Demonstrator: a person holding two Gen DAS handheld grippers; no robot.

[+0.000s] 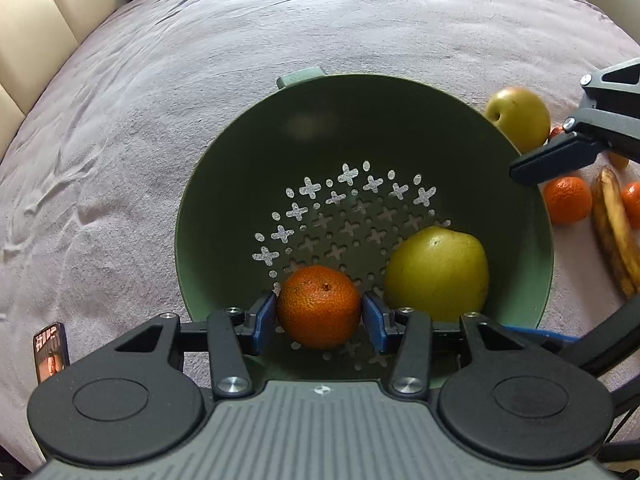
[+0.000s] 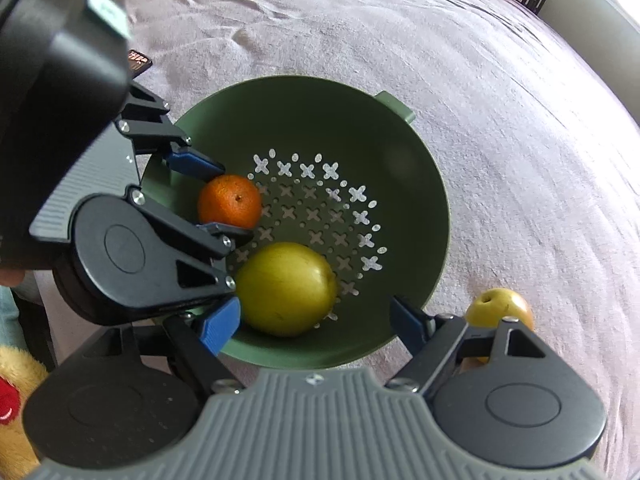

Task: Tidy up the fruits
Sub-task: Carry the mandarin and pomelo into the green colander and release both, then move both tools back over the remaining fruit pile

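A green colander [image 1: 248, 152] [image 2: 420, 184] stands on the pinkish cloth. My left gripper [image 1: 319, 312] [image 2: 226, 200] is inside it, its blue pads on both sides of an orange mandarin [image 1: 319, 306] [image 2: 230, 201]; whether they still squeeze it I cannot tell. A yellow-green pear [image 1: 438, 274] [image 2: 286, 288] lies in the colander beside the mandarin. My right gripper [image 2: 316, 324] is open and empty at the colander's near rim, over the pear; one finger of it [image 1: 552, 158] shows in the left wrist view.
Outside the colander to the right lie a second pear [image 1: 520, 118] [image 2: 500, 306], a mandarin [image 1: 568, 200], a browned banana [image 1: 614, 232] and more orange fruit [image 1: 634, 204]. A phone [image 1: 50, 350] lies at the left. A beige headboard [image 1: 28, 12] is at the far left.
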